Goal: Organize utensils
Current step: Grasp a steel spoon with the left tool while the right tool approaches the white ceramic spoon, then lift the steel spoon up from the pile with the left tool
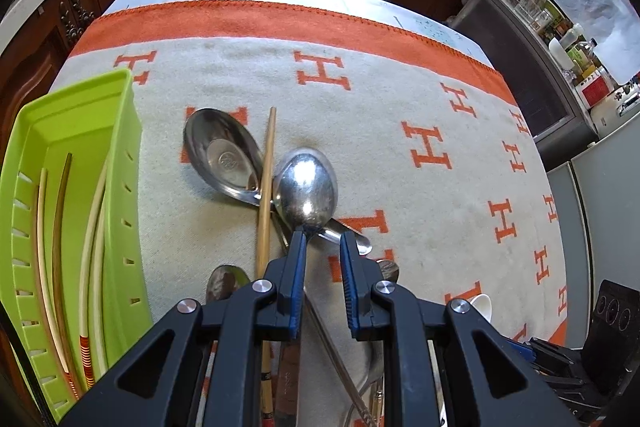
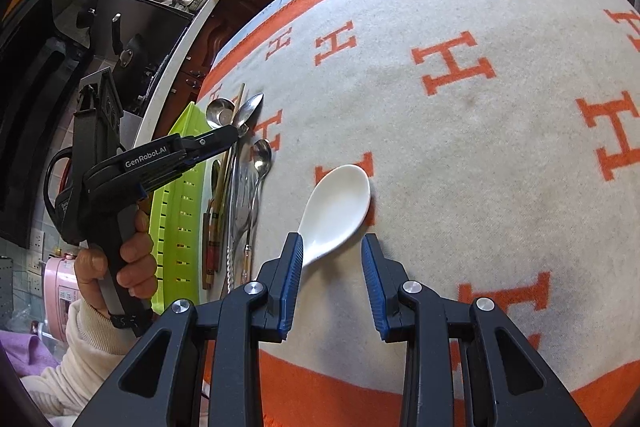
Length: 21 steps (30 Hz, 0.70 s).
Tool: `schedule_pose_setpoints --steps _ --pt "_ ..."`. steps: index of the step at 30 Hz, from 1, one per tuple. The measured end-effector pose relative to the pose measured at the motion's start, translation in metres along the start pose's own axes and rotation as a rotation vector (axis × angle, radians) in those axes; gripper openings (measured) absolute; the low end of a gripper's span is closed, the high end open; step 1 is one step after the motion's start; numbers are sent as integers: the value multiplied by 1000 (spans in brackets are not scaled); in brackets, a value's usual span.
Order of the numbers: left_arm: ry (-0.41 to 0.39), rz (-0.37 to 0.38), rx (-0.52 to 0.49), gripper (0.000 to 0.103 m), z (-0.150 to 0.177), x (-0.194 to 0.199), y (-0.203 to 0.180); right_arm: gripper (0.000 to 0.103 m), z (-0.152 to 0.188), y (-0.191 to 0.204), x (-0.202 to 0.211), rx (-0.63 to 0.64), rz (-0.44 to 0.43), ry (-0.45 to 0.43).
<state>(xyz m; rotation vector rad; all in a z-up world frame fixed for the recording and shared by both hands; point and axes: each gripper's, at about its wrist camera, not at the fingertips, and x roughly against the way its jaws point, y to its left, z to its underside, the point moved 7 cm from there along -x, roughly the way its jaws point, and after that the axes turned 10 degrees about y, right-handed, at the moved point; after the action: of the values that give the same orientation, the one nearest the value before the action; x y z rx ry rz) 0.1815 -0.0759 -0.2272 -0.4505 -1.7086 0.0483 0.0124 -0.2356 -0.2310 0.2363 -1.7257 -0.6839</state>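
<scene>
While tongs (image 1: pixel 322 239) straddle spoon (image 1: pixel 308 189), tray (image 1: pixel 72 211) beside

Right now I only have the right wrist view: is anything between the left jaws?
Observer: Yes. The neck of the overturned shiny steel spoon sits between the left gripper's jaws. I cannot tell whether they pinch it.
Operator: Lime green plastic tray, anything in it?
Observer: The lime green plastic tray holds several chopsticks, some with red-striped ends.
Operator: Anything lying on that spoon?
Observer: No. A bamboo chopstick lies beside it, across the edge of a wider steel spoon.
</scene>
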Motion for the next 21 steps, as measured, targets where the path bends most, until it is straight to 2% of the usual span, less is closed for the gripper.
schedule_pose_setpoints --steps 7,21 --pt "32 3 38 17 1 -12 12 31 2 1 -4 5 -10 10" --pt "-40 -37 -61 14 -7 -15 -15 31 1 -4 -3 5 -27 3"
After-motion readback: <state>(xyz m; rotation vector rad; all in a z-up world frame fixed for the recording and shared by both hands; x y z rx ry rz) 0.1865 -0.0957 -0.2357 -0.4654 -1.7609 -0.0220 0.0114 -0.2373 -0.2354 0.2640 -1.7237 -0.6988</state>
